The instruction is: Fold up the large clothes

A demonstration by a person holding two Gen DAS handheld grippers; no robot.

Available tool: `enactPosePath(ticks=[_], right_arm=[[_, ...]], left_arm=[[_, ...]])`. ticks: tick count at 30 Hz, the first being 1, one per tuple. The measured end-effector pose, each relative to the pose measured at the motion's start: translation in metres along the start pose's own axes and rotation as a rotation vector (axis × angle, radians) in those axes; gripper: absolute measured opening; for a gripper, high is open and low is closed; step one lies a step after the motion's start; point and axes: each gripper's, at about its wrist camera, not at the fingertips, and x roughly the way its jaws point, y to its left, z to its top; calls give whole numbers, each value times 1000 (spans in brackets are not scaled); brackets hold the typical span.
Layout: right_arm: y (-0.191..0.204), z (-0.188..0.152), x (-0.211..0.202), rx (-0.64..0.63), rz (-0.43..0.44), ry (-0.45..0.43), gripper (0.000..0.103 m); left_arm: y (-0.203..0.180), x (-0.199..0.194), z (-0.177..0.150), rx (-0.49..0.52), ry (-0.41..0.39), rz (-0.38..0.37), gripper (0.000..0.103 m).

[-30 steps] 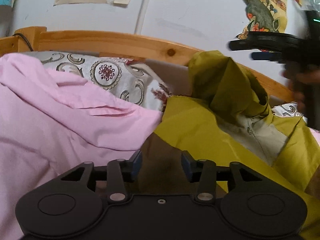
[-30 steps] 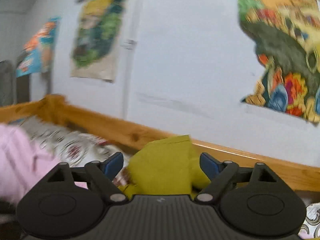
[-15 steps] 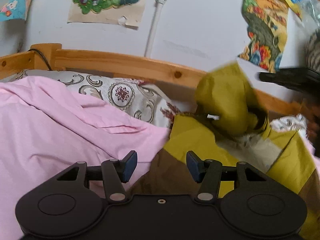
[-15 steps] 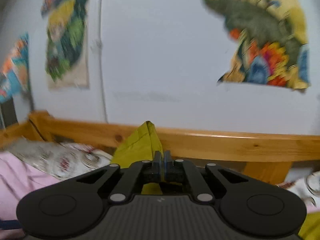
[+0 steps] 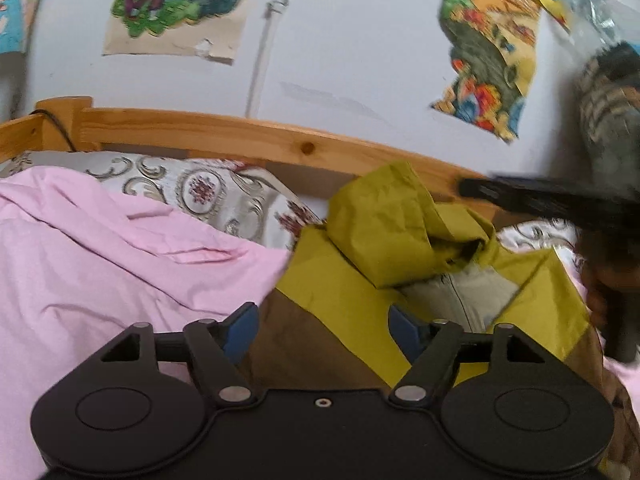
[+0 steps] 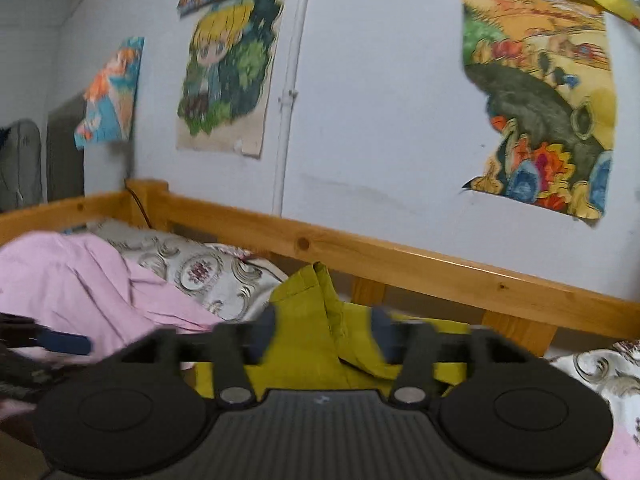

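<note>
The jacket, a light, crinkly, slippery shell, lies bunched by the bed's far rail beside a pink sheet; both the left hand-held gripper and the right hand-held gripper gape empty, so take hold at a hem or seam.

Ahead of my left hand-held gripper: olive jacket bunched high, pink sheet heaped left. Wooden bed rail and wall block beyond. My right hand-held gripper crosses right side. Open air above fabric.
</note>
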Motion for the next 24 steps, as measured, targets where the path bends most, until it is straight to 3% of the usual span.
enactPosePath(ticks=[2, 7, 8, 9, 10, 11, 15, 24], right_arm=[[4, 2, 25, -21, -12, 11, 77], [6, 17, 99, -13, -44, 67, 84], [4, 16, 110, -2, -37, 89, 67], [3, 15, 120, 10, -32, 119, 20], [1, 13, 126, 24, -28, 144, 9], [-1, 11, 125, 60, -29, 154, 9], [-8, 0, 75, 134, -12, 23, 7], [6, -43, -114, 214, -34, -197, 7]], left_arm=[[0, 3, -4, 1, 28, 3, 80], [8, 8, -11, -37, 94, 8, 91], [9, 8, -12, -42, 100, 12, 95], [11, 7, -12, -47, 103, 18, 96], [13, 6, -12, -51, 104, 22, 97], [14, 5, -13, -52, 103, 27, 97], [14, 2, -12, -57, 106, 45, 98], [-5, -28, -4, -79, 40, 1, 100]])
